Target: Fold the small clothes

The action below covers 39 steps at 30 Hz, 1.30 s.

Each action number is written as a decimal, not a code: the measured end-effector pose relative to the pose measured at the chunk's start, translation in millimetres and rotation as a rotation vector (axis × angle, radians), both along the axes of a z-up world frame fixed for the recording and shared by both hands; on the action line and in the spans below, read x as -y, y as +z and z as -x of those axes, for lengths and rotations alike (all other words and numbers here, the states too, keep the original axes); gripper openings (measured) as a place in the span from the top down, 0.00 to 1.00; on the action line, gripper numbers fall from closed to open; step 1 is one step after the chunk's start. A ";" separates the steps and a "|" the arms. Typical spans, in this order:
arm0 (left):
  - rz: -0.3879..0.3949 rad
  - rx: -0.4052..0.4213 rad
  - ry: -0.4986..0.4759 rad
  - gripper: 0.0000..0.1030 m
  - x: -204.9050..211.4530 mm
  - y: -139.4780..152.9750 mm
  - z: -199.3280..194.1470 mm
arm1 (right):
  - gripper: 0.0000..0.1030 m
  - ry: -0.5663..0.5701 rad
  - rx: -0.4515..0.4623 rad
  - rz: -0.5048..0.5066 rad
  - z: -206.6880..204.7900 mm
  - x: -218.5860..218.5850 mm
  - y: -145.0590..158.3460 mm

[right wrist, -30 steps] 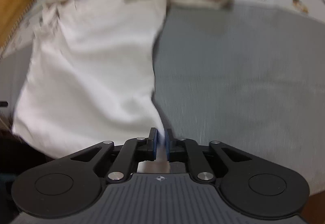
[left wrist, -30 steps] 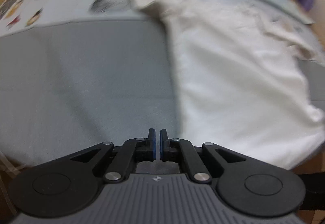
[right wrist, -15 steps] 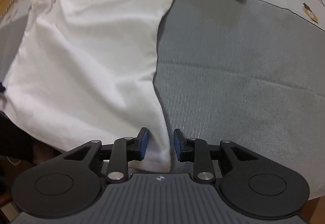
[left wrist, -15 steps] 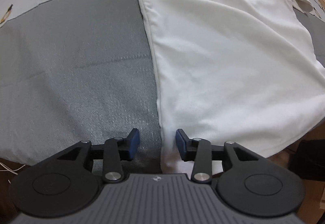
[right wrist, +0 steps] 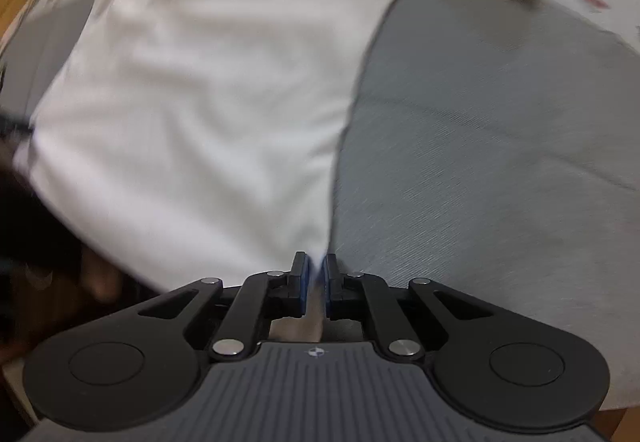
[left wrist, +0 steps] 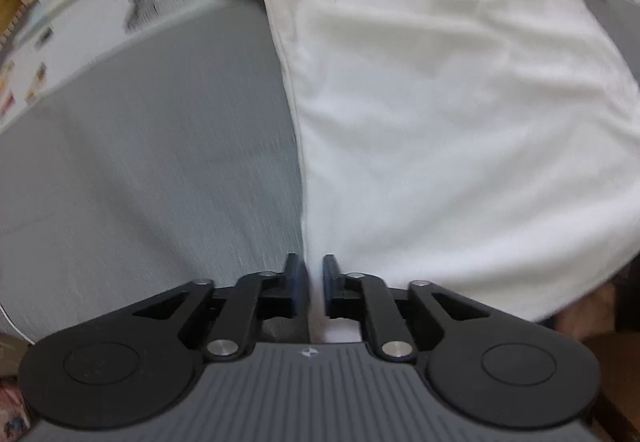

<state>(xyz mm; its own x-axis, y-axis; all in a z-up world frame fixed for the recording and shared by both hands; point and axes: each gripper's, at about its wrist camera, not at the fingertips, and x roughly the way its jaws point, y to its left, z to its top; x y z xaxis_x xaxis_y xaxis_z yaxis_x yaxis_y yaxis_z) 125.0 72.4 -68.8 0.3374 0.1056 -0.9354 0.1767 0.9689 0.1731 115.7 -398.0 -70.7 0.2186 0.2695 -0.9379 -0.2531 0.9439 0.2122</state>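
A white T-shirt lies spread flat on a grey cushion surface, its hem toward the cameras and its sleeves at the far end. The left gripper pinches the shirt's near left hem corner, white cloth caught between the blue pads. The right gripper pinches the near right hem corner in the same way. Beyond the cushion lies a pale printed sheet with small coloured figures; both views are motion-blurred and no writing, brand or label can be read.
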 end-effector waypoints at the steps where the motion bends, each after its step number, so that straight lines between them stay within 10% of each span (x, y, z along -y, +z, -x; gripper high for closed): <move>1: 0.012 0.035 0.005 0.77 0.9 6.5 0.4 | 0.88 -0.045 0.034 -0.012 -2.4 7.5 6.8; 4: 0.072 0.075 -0.008 0.77 8.3 12.6 -4.6 | 0.68 -0.181 0.140 -0.036 -6.4 26.3 24.3; 9: -0.001 -0.082 -0.109 0.62 37.5 -21.4 1.2 | 0.67 -0.227 0.350 -0.001 -11.1 23.7 45.0; 14: 0.052 0.049 -0.066 0.60 41.3 10.0 -0.5 | 0.56 -0.286 0.459 -0.024 -22.0 22.7 60.6; 24: 0.064 0.300 -0.051 0.17 77.4 64.8 -15.8 | 0.51 -0.350 0.577 0.038 -48.9 3.1 83.8; 35: 0.113 0.413 -0.129 0.21 127.8 133.0 -61.3 | 0.47 -0.311 0.586 0.237 -93.6 -44.3 89.7; 39: 0.164 0.438 -0.201 0.47 146.2 151.1 -103.3 | 0.50 -0.255 0.572 0.224 -116.1 -65.6 86.8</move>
